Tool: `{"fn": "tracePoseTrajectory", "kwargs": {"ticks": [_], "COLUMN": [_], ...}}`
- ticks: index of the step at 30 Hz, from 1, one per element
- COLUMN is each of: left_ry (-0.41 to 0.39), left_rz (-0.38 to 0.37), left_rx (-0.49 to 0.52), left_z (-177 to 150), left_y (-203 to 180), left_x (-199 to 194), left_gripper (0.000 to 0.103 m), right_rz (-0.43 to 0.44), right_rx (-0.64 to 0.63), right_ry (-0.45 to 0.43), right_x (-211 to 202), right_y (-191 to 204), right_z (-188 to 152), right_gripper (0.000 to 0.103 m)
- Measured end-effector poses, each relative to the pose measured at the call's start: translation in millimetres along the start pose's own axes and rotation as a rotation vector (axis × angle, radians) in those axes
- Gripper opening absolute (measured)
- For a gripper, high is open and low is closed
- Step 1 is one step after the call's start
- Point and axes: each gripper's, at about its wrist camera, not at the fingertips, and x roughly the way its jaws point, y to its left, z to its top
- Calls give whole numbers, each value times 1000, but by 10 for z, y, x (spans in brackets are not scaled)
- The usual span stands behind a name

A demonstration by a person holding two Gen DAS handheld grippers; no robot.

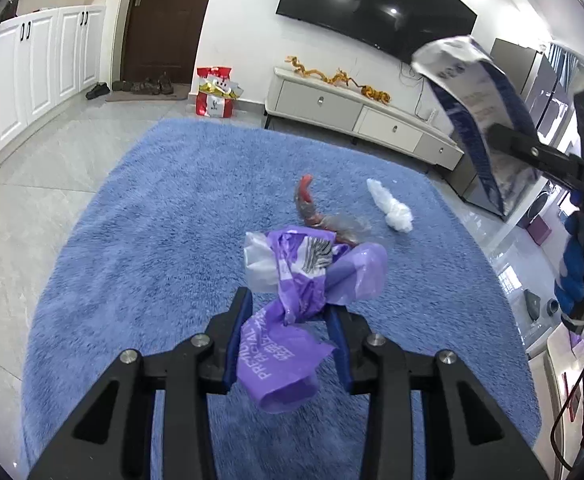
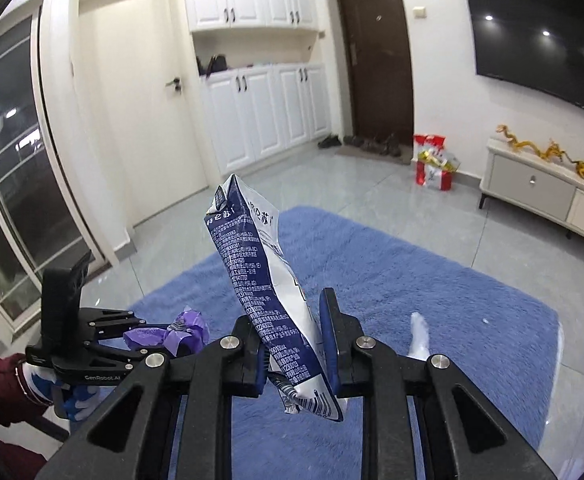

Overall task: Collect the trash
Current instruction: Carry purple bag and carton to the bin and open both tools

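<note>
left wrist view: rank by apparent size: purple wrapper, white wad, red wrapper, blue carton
1. purple wrapper, in the left tool, close to the lens, so inflated.
2. blue carton, in the right tool.
3-4. red wrapper and white wad on the rug: too similar to rank.

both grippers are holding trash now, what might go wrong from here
1. The crumpled purple plastic wrapper hangs loosely from the left gripper, so it may slip out.
2. The red-and-clear wrapper and white crumpled plastic remain on the blue shaggy rug; with the right gripper full of the blue-and-white carton, they could be missed.
</note>
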Motion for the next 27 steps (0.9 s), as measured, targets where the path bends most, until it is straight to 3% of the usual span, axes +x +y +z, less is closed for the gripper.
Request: {"fn": "tracePoseTrajectory", "kwargs": {"ticks": [5, 12, 27], "left_ry": [-22, -50, -43], "left_rz": [4, 54, 22], "left_rx": [16, 83, 311], "left_z": [-25, -114, -260], "left_y": [-163, -630, -1825], "left_x": [-244, -434, -212], "left_gripper": [35, 35, 35], "right_rz": [-32, -143, -338], "right_rx": [45, 108, 356], "right_ry": [-55, -74, -97], "right_x": [-486, -1076, -1865], "right_y": [90, 48, -354], "right_z": [-189, -584, -1466], "right_gripper": [22, 22, 22]}}
